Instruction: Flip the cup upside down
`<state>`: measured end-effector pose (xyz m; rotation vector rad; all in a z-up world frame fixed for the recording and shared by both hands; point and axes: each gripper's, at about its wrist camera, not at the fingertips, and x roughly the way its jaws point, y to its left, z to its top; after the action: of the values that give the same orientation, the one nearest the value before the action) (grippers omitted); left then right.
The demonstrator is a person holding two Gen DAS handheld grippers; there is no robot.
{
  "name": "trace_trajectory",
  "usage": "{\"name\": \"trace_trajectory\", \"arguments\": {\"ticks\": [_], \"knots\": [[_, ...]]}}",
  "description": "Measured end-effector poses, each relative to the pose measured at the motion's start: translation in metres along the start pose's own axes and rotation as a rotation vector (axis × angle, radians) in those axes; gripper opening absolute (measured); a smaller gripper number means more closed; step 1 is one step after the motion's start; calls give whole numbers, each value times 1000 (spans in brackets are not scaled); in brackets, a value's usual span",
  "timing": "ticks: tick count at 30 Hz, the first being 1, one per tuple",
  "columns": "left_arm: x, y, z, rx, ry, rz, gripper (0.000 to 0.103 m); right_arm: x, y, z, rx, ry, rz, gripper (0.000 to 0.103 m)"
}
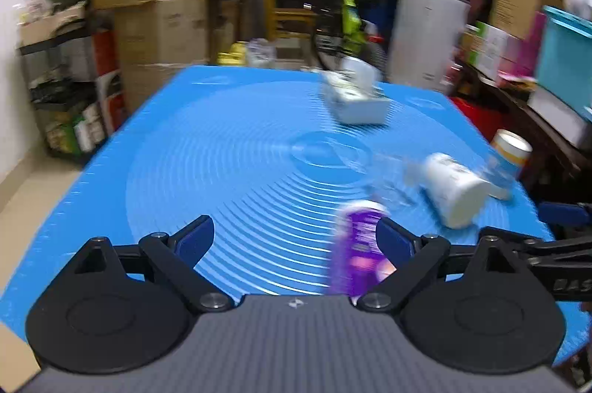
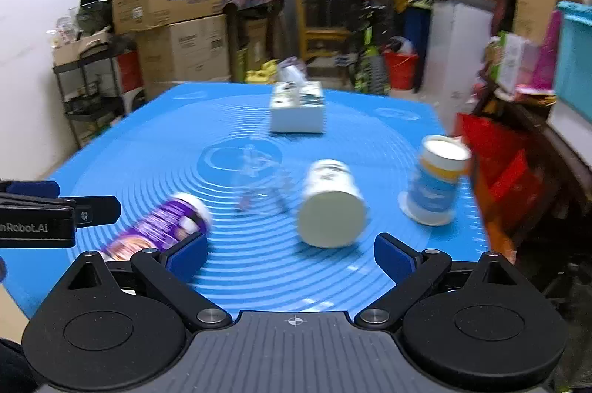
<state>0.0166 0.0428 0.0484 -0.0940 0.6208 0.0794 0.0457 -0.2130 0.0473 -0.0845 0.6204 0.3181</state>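
Blue ringed mat (image 2: 129,148) covers the counter, prob. to keep things from sliding & give a clean work area. Both views are motion-blurred, so fine detail is unsure.

Left gripper (image 1: 294,230): jaws spread wide, nothing clamped. Right gripper (image 2: 290,247): also wide open, empty, low over the near edge of the mat. Open jaws fit an approach, not a carry.

Tissue box (image 2: 296,115) sits at the far side, well apart from the cups; looks like clutter, not part of the job.

White cup (image 2: 331,204) lies on its side near the middle, flat base facing the right wrist cam, roughly ahead of the right gripper's opening. It's not upright and not inverted, so it's a likely candidate for the flip. Which cup is meant can't be told for sure.

Blue-and-yellow cup (image 2: 436,178) stands near the mat's right edge, wider end down, so it appears already upside down.

Purple cup (image 1: 357,245) also lies on its side, at the near-left. In the left wrist view it sits just inside that gripper's right finger. Contact can't be told w/ the blur. This is the other candidate.

A faint clear item (image 2: 259,178) shows betw. the purple & white cups; too blurred to ID.

Judgement: flip not yet done. A side grip across a cup's body would leave the wrist free to roll it mouth-down.
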Motion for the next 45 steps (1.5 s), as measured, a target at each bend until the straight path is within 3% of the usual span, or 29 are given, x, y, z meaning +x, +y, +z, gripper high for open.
{"name": "trace_trajectory", "arguments": {"ticks": [6, 12, 18, 22, 25, 26, 31, 38, 42, 45], "knots": [[29, 32, -5, -9, 31, 113, 98, 39, 27, 27, 30, 112, 111, 97], [46, 55, -13, -52, 74, 131, 98, 89, 44, 44, 120, 306, 207, 97], [47, 62, -21, -55, 91, 131, 98, 127, 57, 45, 158, 473, 246, 96], [44, 63, -23, -53, 94, 101, 98, 138, 60, 45, 189, 547, 294, 90], [42, 65, -24, -56, 83, 106, 98, 145, 59, 44, 263, 583, 359, 74], [41, 65, -24, -62, 82, 106, 98, 144, 58, 44, 278, 586, 377, 74], [39, 69, -24, -91, 77, 104, 98, 131, 61, 44, 251, 509, 364, 73], [37, 70, -22, -113, 57, 112, 98, 73, 73, 57, 63, 110, 182, 72], [35, 69, -22, -117, 49, 106, 98, 53, 90, 40, -146, -167, -20, 71], [35, 66, -24, -104, 52, 99, 98, 52, 97, 27, -202, -198, -21, 71]]}}
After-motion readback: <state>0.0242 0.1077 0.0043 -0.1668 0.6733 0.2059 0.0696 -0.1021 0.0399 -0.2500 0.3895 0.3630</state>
